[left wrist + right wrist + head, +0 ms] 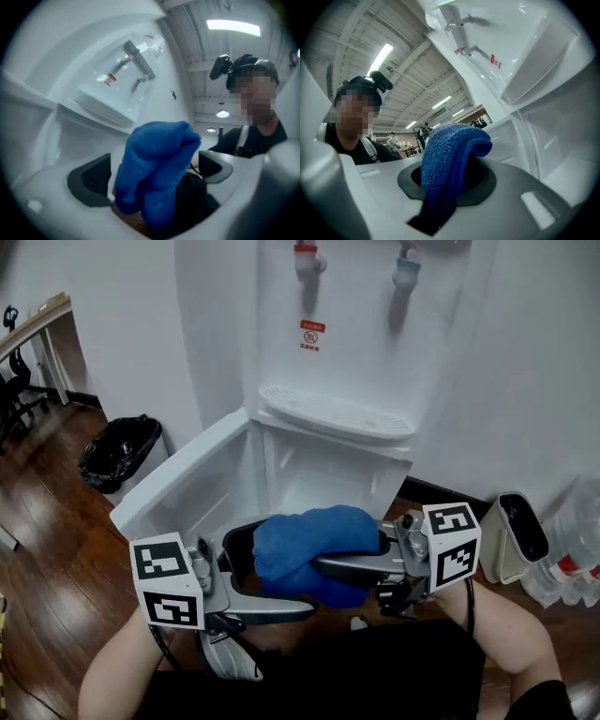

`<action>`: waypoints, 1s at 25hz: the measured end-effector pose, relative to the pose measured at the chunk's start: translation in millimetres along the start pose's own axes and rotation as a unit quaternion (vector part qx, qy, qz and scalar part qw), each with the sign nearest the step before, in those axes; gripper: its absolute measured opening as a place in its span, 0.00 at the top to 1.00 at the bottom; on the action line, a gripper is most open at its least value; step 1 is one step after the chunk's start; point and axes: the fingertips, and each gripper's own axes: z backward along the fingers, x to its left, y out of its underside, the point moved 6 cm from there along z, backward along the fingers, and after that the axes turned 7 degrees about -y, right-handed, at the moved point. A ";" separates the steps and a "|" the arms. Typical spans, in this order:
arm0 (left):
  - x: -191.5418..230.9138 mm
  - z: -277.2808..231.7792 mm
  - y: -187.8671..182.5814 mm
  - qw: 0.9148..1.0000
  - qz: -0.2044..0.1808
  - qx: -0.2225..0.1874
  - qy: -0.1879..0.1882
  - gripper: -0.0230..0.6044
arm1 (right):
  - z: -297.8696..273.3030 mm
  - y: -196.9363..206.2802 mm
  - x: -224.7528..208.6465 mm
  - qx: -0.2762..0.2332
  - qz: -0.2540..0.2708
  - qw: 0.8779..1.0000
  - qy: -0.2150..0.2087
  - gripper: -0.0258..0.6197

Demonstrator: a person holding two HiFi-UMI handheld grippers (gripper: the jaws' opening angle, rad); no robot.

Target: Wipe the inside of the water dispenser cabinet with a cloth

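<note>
Right tongs (443, 187) clamp blue cloth (309, 535); left tongs (152, 176) gape around it (cabinet (319, 474) open).

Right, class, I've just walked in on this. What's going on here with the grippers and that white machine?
A person faces a white water dispenser whose lower cabinet is open, its door swung out to the left. The right gripper is clamped on a bunched blue cloth, held up in front of the opening. The left gripper has its fingers spread wide on either side of the cloth without pressing it. The cloth appears clear of the cabinet, so no wiping is happening at this moment.
</note>
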 end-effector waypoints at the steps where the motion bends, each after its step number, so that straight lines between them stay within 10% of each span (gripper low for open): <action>1: 0.1 -9.7 1.1 0.999 -0.006 0.009 0.035 0.06 | 2.5 0.8 -2.4 0.000 0.005 1.000 -0.005 0.82; 8: 49.7 -39.4 17.8 0.994 0.006 0.024 0.106 0.79 | 36.8 21.1 -46.3 -0.025 -0.016 0.999 0.038 0.82; 13: 60.9 -53.2 51.4 0.990 0.035 0.033 0.131 0.84 | 52.8 52.1 -58.2 -0.021 -0.067 0.997 0.022 0.79; 19: 120.7 -38.5 55.3 0.992 0.048 -0.033 -0.113 0.86 | 86.3 54.3 -95.7 -0.064 -0.087 0.968 0.228 0.69; 21: 135.3 -18.5 36.1 0.964 0.012 -0.066 -0.258 0.86 | 101.3 48.0 -102.0 -0.091 -0.087 0.949 0.288 0.72; 23: 137.7 -0.6 12.5 0.913 -0.037 -0.091 -0.396 0.86 | 111.5 39.1 -100.5 -0.122 -0.087 0.940 0.305 0.78; 25: 123.8 4.7 -14.5 0.873 -0.096 -0.122 -0.462 0.86 | 114.2 29.0 -94.9 -0.146 -0.087 0.942 0.289 0.82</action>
